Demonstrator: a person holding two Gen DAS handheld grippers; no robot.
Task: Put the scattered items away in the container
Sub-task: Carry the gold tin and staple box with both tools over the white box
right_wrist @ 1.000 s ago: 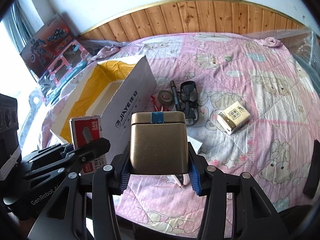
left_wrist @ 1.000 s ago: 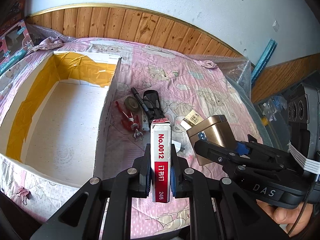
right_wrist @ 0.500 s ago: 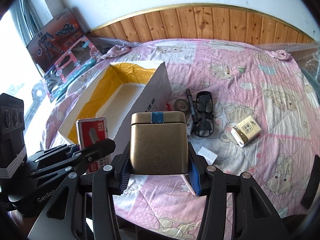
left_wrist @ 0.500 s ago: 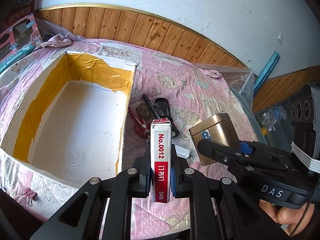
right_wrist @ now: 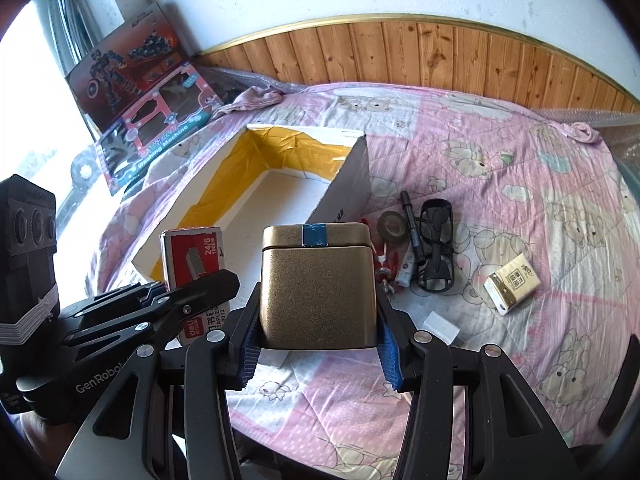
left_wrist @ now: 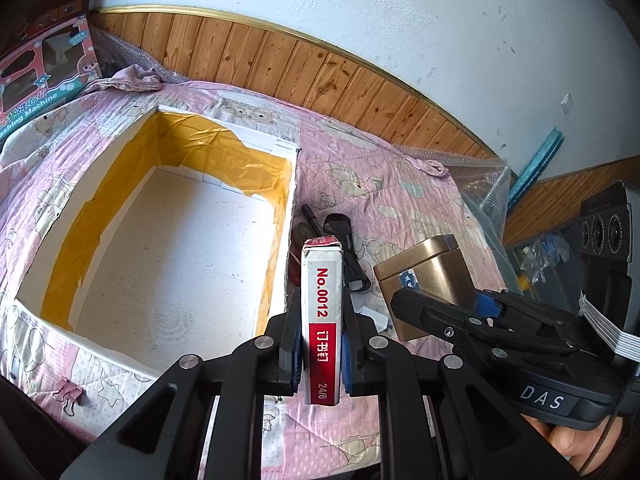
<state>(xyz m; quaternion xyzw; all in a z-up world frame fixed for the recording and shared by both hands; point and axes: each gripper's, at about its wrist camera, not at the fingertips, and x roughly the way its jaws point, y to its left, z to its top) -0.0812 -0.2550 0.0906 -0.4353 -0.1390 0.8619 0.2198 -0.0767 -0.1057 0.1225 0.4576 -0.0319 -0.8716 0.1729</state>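
Between the pads of the left hand-held gripper [left_wrist: 322, 346] a staple box [left_wrist: 322, 320] stands clamped on end, held in the air just off the near right corner of the open carton [left_wrist: 160, 256], which lies toward the bed's [right_wrist: 500, 184] left side with its white floor bare and yellow tape lining its walls. Beside it on the right, the right hand-held gripper [right_wrist: 318, 354] is clamped on a gold tin [right_wrist: 318, 292] with a blue tape strip across its lid, also off the bedcover. On the pink cover just past the carton's right wall lie a tape roll [right_wrist: 391, 227], a black marker [right_wrist: 412, 224] and dark glasses [right_wrist: 436, 248], close together, with small red clips [right_wrist: 384, 264] partly hidden behind the tin. A tissue pack [right_wrist: 513, 288] lies further right, apart from them, and a small white packet [right_wrist: 441, 328] sits nearer the gripper. A pink binder clip [left_wrist: 72, 394] rests by the carton's near left corner. Toy boxes [right_wrist: 152, 120] lean at the bed's far left corner, against the wall.
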